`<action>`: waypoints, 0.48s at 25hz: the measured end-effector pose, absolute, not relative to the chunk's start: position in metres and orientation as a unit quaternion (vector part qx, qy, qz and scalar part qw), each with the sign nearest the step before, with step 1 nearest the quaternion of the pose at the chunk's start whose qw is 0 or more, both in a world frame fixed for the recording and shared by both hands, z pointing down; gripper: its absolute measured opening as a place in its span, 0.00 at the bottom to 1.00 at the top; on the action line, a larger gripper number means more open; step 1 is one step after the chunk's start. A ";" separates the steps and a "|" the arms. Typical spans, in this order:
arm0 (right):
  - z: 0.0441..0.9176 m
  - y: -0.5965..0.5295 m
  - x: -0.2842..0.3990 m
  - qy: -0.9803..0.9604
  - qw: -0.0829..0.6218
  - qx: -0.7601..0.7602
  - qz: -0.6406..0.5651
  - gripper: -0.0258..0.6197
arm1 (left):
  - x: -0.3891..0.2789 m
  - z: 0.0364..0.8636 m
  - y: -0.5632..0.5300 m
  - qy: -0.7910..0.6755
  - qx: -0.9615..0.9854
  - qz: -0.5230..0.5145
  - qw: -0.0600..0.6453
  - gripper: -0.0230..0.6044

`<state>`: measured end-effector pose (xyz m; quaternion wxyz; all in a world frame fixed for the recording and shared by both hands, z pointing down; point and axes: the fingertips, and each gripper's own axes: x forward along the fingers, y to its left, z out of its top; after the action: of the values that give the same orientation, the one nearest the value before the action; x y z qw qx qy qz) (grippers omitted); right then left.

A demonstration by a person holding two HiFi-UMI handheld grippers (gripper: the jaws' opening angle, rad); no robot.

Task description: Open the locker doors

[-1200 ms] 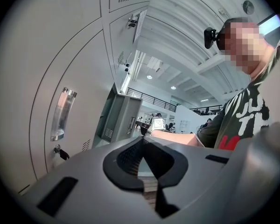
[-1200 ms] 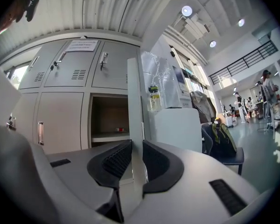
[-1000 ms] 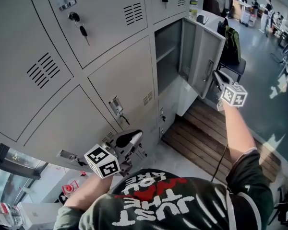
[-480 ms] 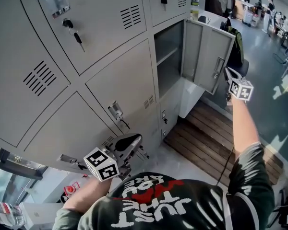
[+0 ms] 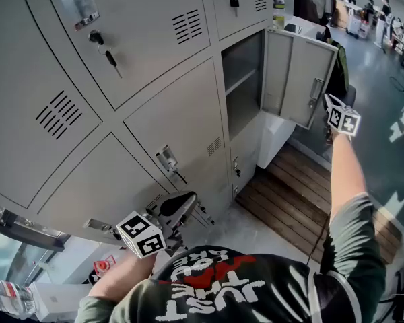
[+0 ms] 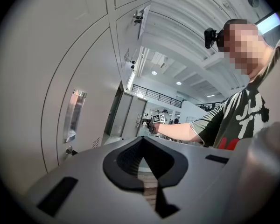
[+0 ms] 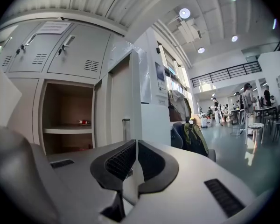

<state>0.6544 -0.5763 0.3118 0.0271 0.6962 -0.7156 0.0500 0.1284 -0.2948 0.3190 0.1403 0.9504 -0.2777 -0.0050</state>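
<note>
A bank of grey lockers fills the head view. One middle locker stands open, its door (image 5: pixel 299 79) swung out to the right and its inside (image 5: pixel 241 86) showing a shelf (image 7: pixel 67 129). My right gripper (image 5: pixel 327 105) is shut on that door's free edge (image 7: pixel 135 101), which runs straight down between the pads. My left gripper (image 5: pixel 183 208) hangs low in front of a closed lower locker door (image 5: pixel 178 123), near its handle (image 6: pixel 73 115). It is shut with nothing in it (image 6: pixel 142 140).
A key hangs in the upper locker's lock (image 5: pixel 112 56) and a padlock (image 5: pixel 233 2) hangs on another. A wooden slat platform (image 5: pixel 289 194) lies below the open locker. A chair with a backpack (image 7: pixel 196 139) stands behind the door. People are far off in the hall.
The open door has swung further out to the right, and my right gripper went with it, closing on its edge. The left gripper has barely moved.
</note>
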 end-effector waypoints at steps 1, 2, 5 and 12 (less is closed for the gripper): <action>0.314 -0.577 0.657 -0.713 0.026 0.699 0.053 0.11 | 0.127 0.319 -0.295 -0.281 0.949 -0.006 0.142 0.05; 0.316 -0.578 0.660 -0.711 0.026 0.700 0.055 0.11 | 0.127 0.319 -0.296 -0.284 0.948 -0.007 0.145 0.05; 0.314 -0.573 0.654 -0.717 0.020 0.695 0.051 0.11 | 0.127 0.318 -0.298 -0.283 0.948 -0.008 0.143 0.05; 0.319 -0.511 0.567 -0.772 0.022 0.633 0.054 0.11 | 0.148 0.317 -0.305 -0.251 0.959 -0.009 0.129 0.05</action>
<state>0.5670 -0.5109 0.3189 0.0218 0.6335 -0.7716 0.0539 0.1481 -0.3052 0.3168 0.1295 0.9592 -0.2513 -0.0094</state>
